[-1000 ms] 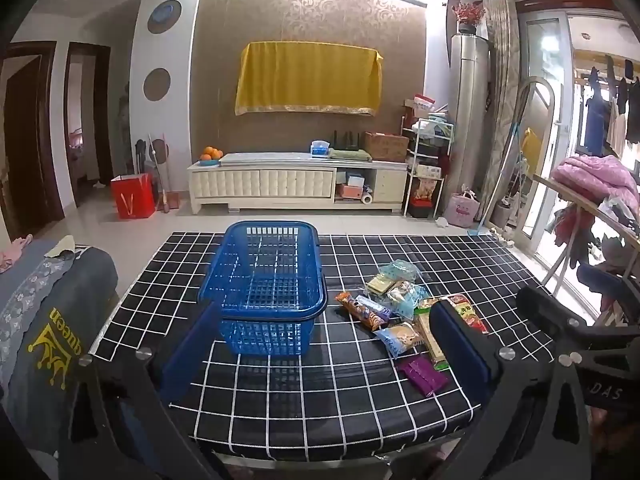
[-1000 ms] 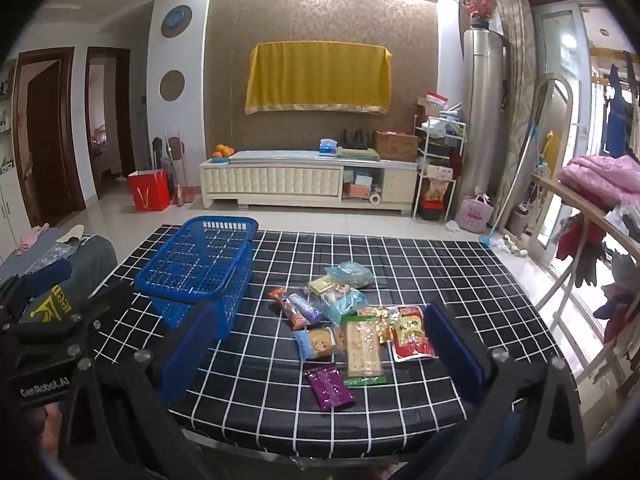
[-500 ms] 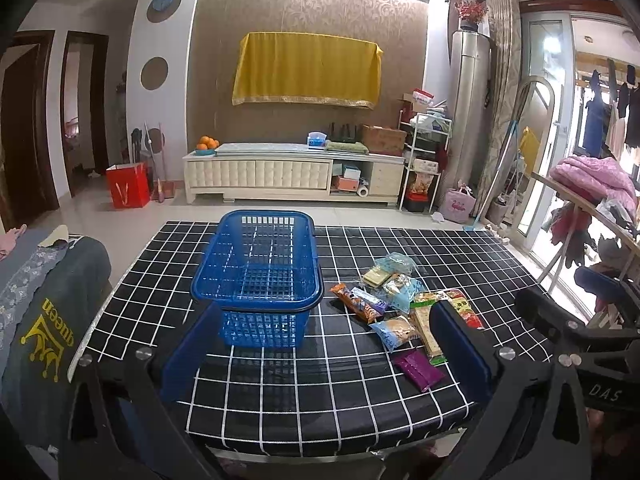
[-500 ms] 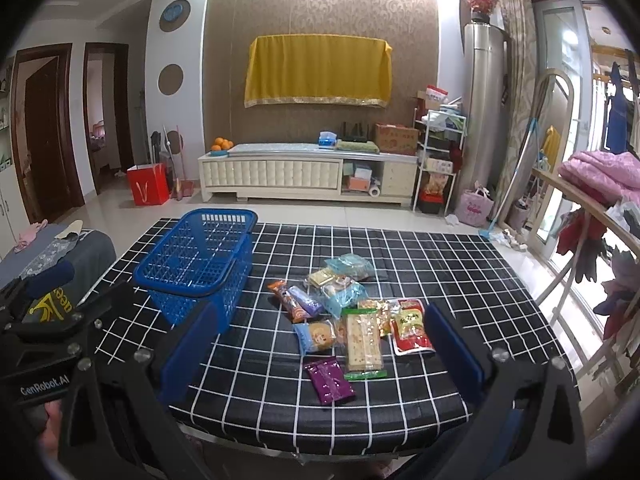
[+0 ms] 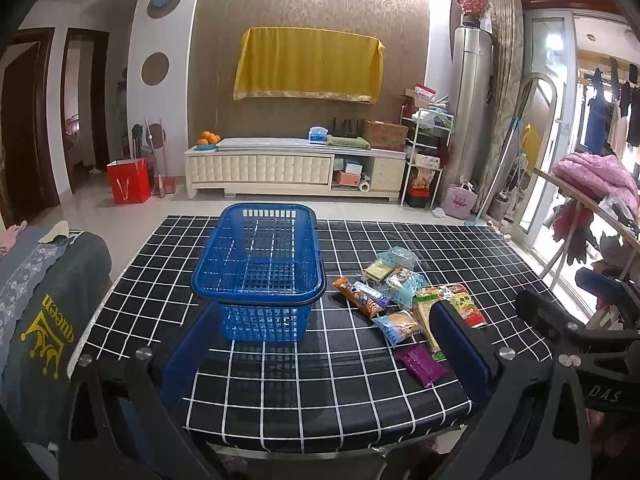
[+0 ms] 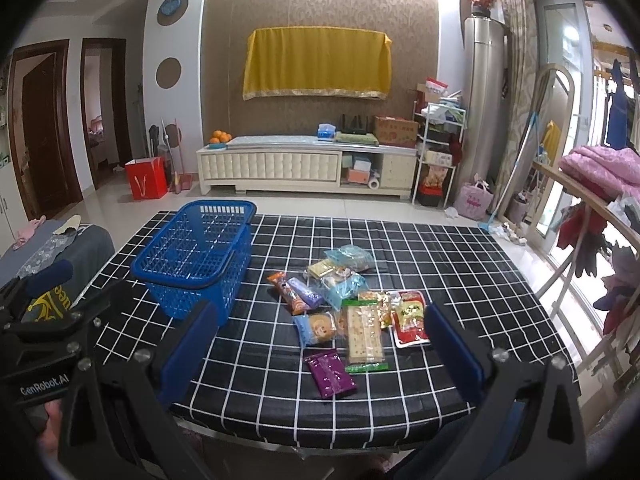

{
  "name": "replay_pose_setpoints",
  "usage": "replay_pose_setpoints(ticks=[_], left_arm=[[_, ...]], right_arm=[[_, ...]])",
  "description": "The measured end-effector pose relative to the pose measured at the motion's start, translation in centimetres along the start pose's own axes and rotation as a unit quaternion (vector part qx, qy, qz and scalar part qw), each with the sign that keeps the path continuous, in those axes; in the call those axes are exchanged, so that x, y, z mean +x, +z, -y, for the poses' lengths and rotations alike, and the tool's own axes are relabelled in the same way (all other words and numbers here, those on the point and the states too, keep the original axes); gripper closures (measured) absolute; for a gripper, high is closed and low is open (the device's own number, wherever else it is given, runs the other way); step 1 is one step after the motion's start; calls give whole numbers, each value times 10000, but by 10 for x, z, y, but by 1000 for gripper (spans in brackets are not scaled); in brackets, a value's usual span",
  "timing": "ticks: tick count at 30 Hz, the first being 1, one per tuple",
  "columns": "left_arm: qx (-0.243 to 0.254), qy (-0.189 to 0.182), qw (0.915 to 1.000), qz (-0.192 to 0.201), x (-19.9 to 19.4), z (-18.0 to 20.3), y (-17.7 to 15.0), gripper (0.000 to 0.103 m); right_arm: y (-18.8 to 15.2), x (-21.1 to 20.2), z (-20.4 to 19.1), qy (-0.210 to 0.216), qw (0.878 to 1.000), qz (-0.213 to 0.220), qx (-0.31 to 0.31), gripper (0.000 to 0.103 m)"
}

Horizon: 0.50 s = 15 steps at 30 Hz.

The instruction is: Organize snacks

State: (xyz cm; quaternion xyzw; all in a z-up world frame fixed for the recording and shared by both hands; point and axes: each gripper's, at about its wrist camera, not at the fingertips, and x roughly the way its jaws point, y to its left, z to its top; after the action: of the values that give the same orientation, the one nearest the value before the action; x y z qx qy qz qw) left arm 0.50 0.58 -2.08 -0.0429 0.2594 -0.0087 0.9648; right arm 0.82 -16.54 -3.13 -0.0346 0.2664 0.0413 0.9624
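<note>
A blue basket [image 5: 258, 276] stands upright on the desk [image 5: 304, 384], which wears a black cloth with white grid lines. Just to its right lies a loose cluster of snack packets [image 6: 346, 304], some overlapping, with a purple packet [image 6: 330, 374] nearest the front edge and a long cracker packet [image 6: 365, 334] beside it. The left gripper [image 5: 324, 354] hovers before the basket, jaws spread wide and holding nothing. The right gripper [image 6: 320, 354] hangs over the front edge facing the snacks, jaws likewise wide apart and empty.
</note>
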Motion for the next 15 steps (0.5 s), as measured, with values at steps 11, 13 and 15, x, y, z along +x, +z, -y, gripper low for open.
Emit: replay_pose_setpoints(ticks=[11,13,15], left_arm=[[-16,43,10000,-84,6,0,1,0],[-12,55,9999,-91,7,1,1,0],[-5,68,9999,-102,7,0,0,0]], right_arm=[[-1,6,0,14,10000,-93,20,0],[-2,6,1,21,9999,-112,32,0],[-2,8,1,30,9999,-138,37,0]])
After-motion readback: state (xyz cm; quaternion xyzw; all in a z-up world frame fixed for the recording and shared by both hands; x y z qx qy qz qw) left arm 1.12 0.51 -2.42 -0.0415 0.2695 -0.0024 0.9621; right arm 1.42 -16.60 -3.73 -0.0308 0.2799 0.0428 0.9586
